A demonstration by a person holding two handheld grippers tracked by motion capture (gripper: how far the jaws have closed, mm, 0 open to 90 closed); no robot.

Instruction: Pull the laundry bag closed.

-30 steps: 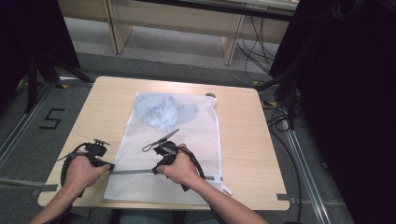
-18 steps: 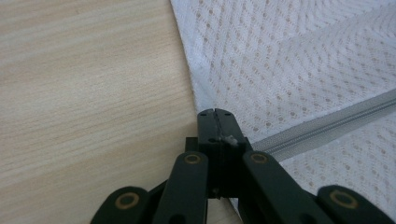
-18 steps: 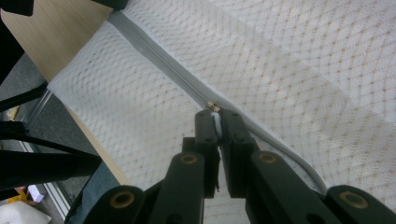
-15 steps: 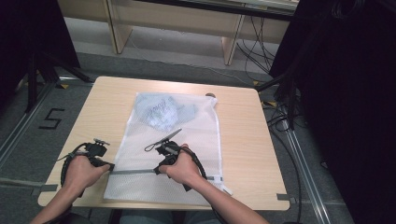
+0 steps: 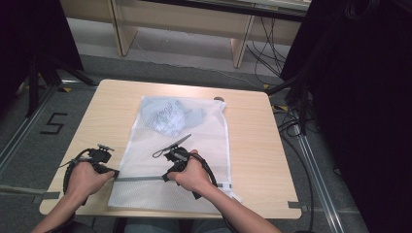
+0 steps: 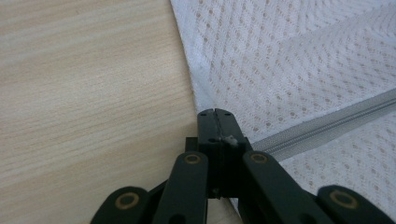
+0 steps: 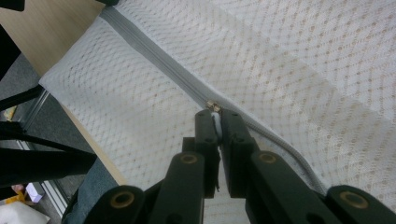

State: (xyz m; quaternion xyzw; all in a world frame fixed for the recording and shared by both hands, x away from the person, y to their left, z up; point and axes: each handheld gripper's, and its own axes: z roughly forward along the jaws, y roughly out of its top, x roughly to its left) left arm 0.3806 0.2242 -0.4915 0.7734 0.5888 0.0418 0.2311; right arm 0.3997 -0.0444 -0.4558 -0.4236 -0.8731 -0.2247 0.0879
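Observation:
A white mesh laundry bag (image 5: 204,145) lies flat on the wooden table (image 5: 252,145), with a blue-grey garment (image 5: 167,116) bunched inside its far end. A grey zipper (image 5: 141,178) runs across the bag near the table's front edge. My left gripper (image 5: 112,172) sits at the zipper's left end; in the left gripper view it (image 6: 215,114) is shut on the bag's edge beside the zipper (image 6: 327,126). My right gripper (image 5: 165,177) rests partway along the zipper, and in the right gripper view it (image 7: 215,114) is shut on the small white zipper pull (image 7: 215,120).
A small dark round thing (image 5: 219,99) lies at the table's far edge by the bag's top corner. Cables (image 5: 291,121) trail on the floor to the right beside black drapes. A "5" marking (image 5: 53,124) is on the floor to the left. Wooden furniture legs (image 5: 240,53) stand beyond the table.

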